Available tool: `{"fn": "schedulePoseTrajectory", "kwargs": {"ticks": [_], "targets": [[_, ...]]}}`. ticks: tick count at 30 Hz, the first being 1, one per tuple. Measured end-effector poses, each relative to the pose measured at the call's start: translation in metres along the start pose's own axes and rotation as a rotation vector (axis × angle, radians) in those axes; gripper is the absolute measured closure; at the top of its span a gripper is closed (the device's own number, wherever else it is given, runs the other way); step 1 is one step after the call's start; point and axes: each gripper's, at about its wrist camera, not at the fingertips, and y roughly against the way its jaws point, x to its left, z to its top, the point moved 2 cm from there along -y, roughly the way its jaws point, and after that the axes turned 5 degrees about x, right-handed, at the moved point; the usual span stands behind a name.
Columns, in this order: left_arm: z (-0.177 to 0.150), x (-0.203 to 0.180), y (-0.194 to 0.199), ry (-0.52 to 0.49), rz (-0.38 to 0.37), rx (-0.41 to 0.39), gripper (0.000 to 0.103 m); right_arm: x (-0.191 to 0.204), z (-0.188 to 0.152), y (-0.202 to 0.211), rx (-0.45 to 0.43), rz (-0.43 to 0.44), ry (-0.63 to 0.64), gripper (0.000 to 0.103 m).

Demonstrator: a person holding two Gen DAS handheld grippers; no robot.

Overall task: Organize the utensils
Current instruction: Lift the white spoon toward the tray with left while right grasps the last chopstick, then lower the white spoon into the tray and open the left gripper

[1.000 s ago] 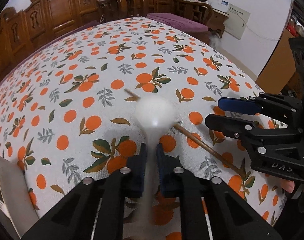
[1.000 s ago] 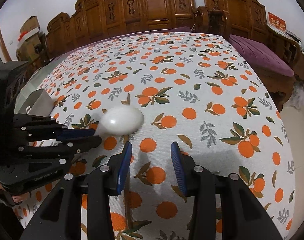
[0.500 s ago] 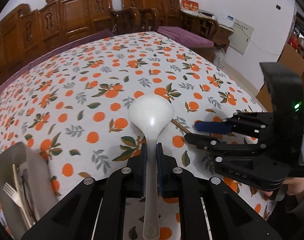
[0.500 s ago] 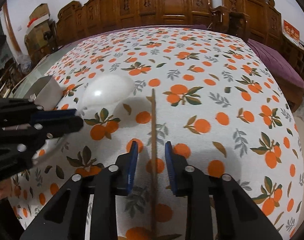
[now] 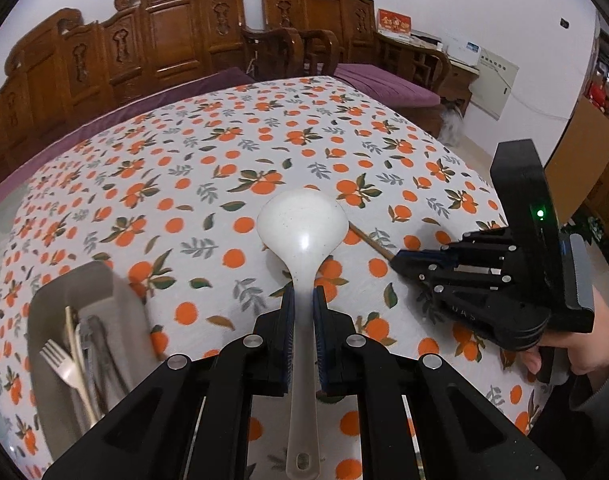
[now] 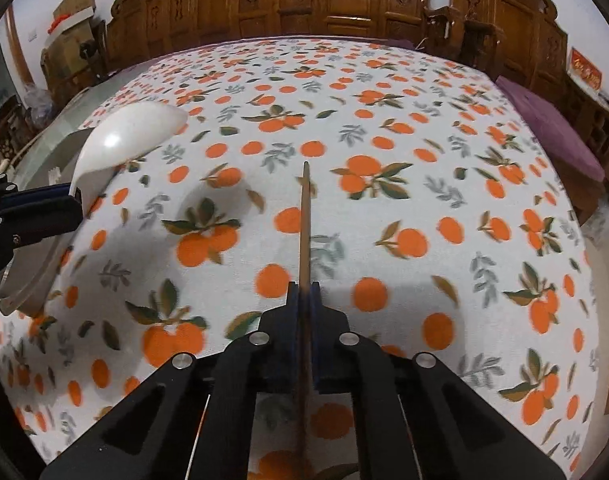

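Note:
My left gripper (image 5: 303, 300) is shut on the handle of a white ladle-like spoon (image 5: 300, 224), held above the orange-print tablecloth (image 5: 176, 168), bowl pointing away. In the right wrist view the spoon's bowl (image 6: 128, 140) hangs at the left, beside the left gripper (image 6: 70, 200). My right gripper (image 6: 303, 292) is closing its jaws on a thin wooden chopstick (image 6: 304, 220), and the pads press on it. The chopstick's far end lies on the cloth. Seen from the left wrist, the right gripper (image 5: 398, 260) sits to the spoon's right, with the chopstick (image 5: 370, 238) sticking out of it.
A grey utensil tray (image 5: 88, 284) stands at the lower left, holding a fork (image 5: 60, 364) and other cutlery; its rim (image 6: 36, 272) shows under the spoon. Carved wooden chairs (image 5: 164, 40) line the far side. A hand (image 5: 584, 352) holds the right gripper.
The left gripper lifted the spoon up and drew back, bringing the tray into view. The right gripper moved over the chopstick and closed on it.

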Motion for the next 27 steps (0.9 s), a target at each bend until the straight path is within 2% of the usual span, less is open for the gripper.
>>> {"fn": "schedulePoseTrajectory", "kwargs": {"ticks": [15, 27], "targets": [[-0.022, 0.044, 0.057, 0.054, 0.051, -0.057, 0.095, 0.065, 0.005, 0.044, -0.117, 0.048, 0.131, 0.097], [-0.044, 0.093, 0.069, 0.135, 0.104, -0.053, 0.095, 0.097, 0.006, 0.063, -0.166, 0.082, 0.176, 0.097]]}}
